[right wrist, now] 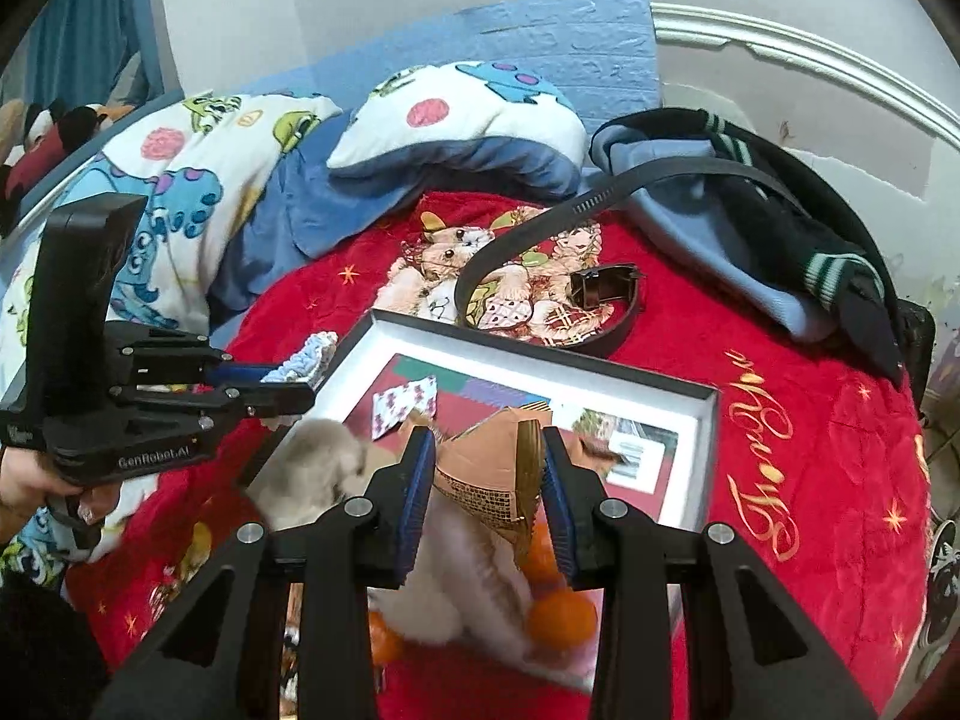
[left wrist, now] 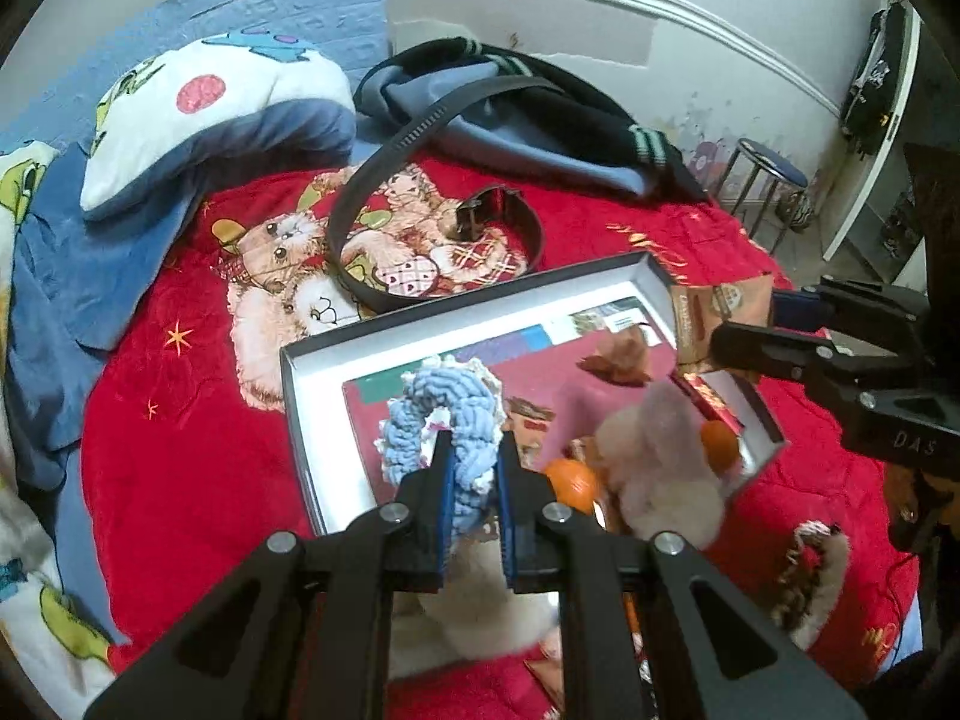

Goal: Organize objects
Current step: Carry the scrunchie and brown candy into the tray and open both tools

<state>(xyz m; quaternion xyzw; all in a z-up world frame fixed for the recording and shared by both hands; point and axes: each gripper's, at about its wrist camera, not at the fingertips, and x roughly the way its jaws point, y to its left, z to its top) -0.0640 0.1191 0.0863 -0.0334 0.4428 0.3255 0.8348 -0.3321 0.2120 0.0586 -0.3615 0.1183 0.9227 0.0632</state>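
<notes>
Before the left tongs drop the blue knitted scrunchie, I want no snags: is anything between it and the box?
Nothing visible blocks it. The blue scrunchie, pinched in the left tongs, hangs over the open box, beside the fluffy plush already inside.

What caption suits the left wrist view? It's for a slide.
Left gripper shut on a blue crocheted scrunchie, held over an open box on a red blanket.

My left tongs (left wrist: 471, 468) pinch a blue-and-white knitted scrunchie (left wrist: 441, 414) above the open white box (left wrist: 312, 384) on the red bed blanket (left wrist: 180, 420). My right tongs (left wrist: 744, 339) carry a brown carton (left wrist: 714, 306) at the box's far corner.
</notes>
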